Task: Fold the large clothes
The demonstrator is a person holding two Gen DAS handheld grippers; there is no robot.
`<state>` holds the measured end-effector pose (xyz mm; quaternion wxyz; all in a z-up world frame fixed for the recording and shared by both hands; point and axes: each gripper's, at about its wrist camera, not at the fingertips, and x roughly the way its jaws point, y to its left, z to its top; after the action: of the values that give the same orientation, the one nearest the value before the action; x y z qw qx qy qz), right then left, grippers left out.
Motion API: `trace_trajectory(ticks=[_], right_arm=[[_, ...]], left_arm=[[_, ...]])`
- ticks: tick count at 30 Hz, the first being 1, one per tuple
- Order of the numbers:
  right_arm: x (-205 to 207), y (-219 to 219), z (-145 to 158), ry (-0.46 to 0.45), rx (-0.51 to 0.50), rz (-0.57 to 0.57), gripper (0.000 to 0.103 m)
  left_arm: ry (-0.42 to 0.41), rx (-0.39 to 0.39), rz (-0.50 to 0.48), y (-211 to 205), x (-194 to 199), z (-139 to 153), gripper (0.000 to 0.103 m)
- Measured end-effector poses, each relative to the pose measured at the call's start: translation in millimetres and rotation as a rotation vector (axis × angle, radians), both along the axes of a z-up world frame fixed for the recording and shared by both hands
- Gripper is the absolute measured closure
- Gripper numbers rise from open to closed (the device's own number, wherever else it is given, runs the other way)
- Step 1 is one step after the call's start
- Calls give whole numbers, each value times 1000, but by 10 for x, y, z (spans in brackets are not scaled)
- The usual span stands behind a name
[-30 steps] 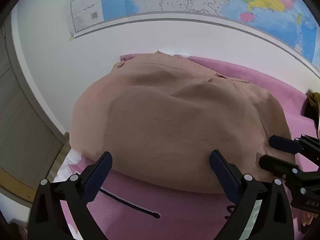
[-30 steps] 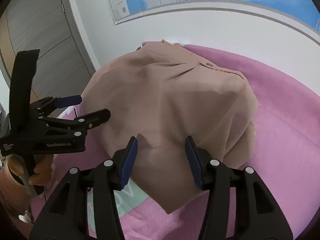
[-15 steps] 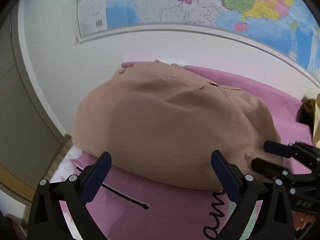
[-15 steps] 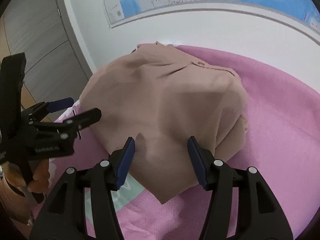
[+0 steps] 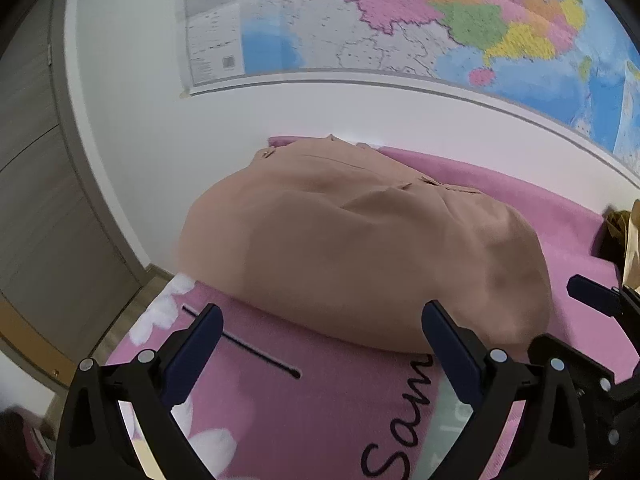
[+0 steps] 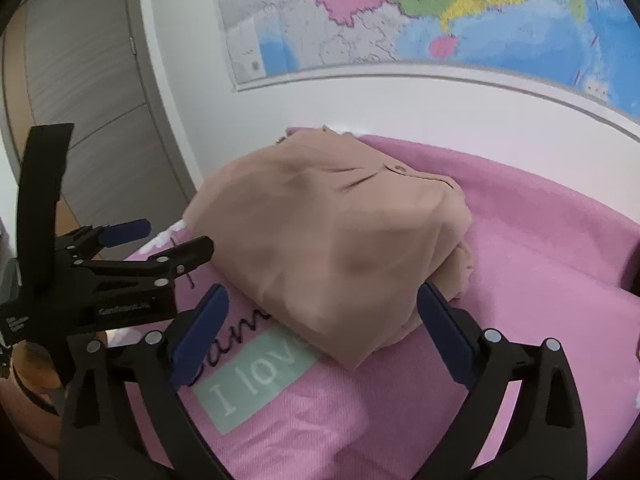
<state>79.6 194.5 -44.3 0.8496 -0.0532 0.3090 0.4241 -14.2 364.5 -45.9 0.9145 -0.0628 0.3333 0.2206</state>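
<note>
Folded tan garment (image 5: pixel 360 256) lying as a rounded bundle on a pink blanket (image 5: pixel 312 412), far edge close against a white wall (image 5: pixel 132 120); small button and seam lines visible along the top fold. Large colourful map (image 5: pixel 440 20) pinned on the wall above. Blanket printed with black cursive lettering (image 5: pixel 400 420), a pale green label (image 6: pixel 256 380) reading "I lov" partly tucked under the near corner of the bundle, white flower shapes (image 5: pixel 160 312) at the left edge, and a thin black line (image 5: pixel 240 342) of print just in front of the bundle. Left gripper (image 5: pixel 320 344) hovering just short of the near edge, blue-padded fingers (image 5: pixel 200 340) spread wide, nothing between them, no contact with the cloth. Right gripper (image 6: pixel 324 332) likewise just before the bundle's near corner, jaws opening and already wide, pads (image 6: pixel 444 332) clear of the fabric on both sides, nothing gripped. From the right wrist view, left gripper seen side-on at the left, a hand (image 6: pixel 28 364) partly visible beneath it. Grey cabinet doors (image 6: pixel 80 80) at the far left. Dark and tan items (image 5: pixel 624 232) at the blanket's right edge, too cropped to identify.
</note>
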Motion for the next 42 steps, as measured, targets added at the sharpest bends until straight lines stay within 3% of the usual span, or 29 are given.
trace_trajectory(ticks=[5,16,42], right_arm=[[-133,-72,34,-30,21,-15,5],[-279,-234,34,17,51,-30,5],[-507,-412,117,-6,67,1,5]], left_arm=[[-13,-25,15,-48,-118,28,7],[-36,-24,19,-191,-322,89,7],[-60,11,39,-410,-576,169,7]])
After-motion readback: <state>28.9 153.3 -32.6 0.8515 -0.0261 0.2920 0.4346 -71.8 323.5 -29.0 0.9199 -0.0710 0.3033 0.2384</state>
